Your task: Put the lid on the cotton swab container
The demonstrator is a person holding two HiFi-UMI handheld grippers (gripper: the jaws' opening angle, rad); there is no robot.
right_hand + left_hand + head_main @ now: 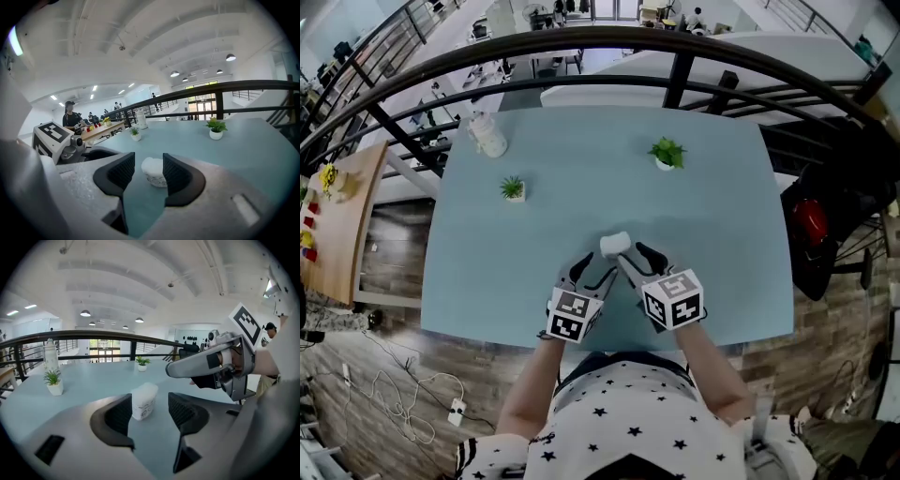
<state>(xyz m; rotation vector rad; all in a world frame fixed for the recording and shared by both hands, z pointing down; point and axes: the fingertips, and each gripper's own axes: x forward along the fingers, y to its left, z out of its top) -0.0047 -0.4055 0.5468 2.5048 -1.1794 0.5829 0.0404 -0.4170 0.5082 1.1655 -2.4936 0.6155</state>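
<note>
The cotton swab container is a small white tub with a printed side, standing on the light blue table near its front middle. Its top looks white and fuzzy; no separate lid shows in any view. My left gripper is open just short of it on the near left. In the left gripper view the container stands beyond the open left gripper, untouched. My right gripper is open on the near right. In its own view the container sits just past the right gripper, partly hidden by one jaw.
Two small potted plants and a white bottle stand farther back on the table. A dark curved railing runs behind the table's far edge. A wooden table with coloured toys is at the left.
</note>
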